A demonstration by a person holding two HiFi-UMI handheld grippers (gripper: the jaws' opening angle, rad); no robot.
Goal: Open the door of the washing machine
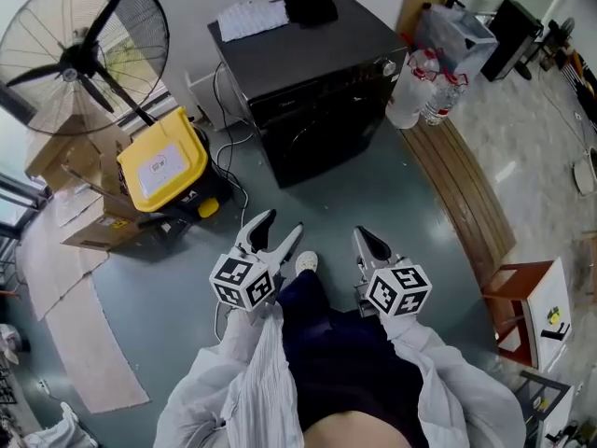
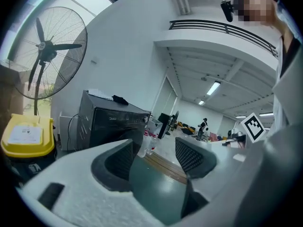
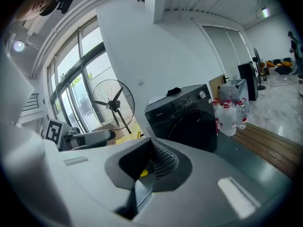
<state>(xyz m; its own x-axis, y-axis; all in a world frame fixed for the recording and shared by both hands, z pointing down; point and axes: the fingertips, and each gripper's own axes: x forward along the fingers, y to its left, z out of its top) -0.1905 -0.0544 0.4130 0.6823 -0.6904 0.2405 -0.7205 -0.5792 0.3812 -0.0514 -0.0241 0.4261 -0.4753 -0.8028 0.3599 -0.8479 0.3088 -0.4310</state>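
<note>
**A:** Head view first: where is the machine from you?

**B:** Dead ahead. The washing machine point(image 1: 308, 82) stands on the floor point(image 1: 373, 194) with its door point(image 1: 312, 147) facing me, shut as far as I can tell. It is well apart from both grippers. My left gripper point(image 1: 280, 226) has its jaws spread and empty, and my right gripper point(image 1: 370, 243) is pressed together, holding nothing. Neither is clearly nearer, but I judge the left more in line with the door.

**A:** Any room to the sides?

**B:** The floor between us is bare. A yellow bin point(image 1: 163, 161) sits just left of the machine, and water bottles point(image 1: 420, 87) and a wooden strip point(image 1: 466, 185) are to its right.

**A:** And the left gripper view?

**B:** The machine point(image 2: 111, 122) lies left of my open jaws, which point past its right corner towards the bottles point(image 2: 147, 143). I would swing left to face the door.

**A:** The right gripper view?

**B:** The door point(image 3: 191, 126) shows as a round front, up and to the right of my closed jaws. I cannot make out which edge carries the handle
</note>
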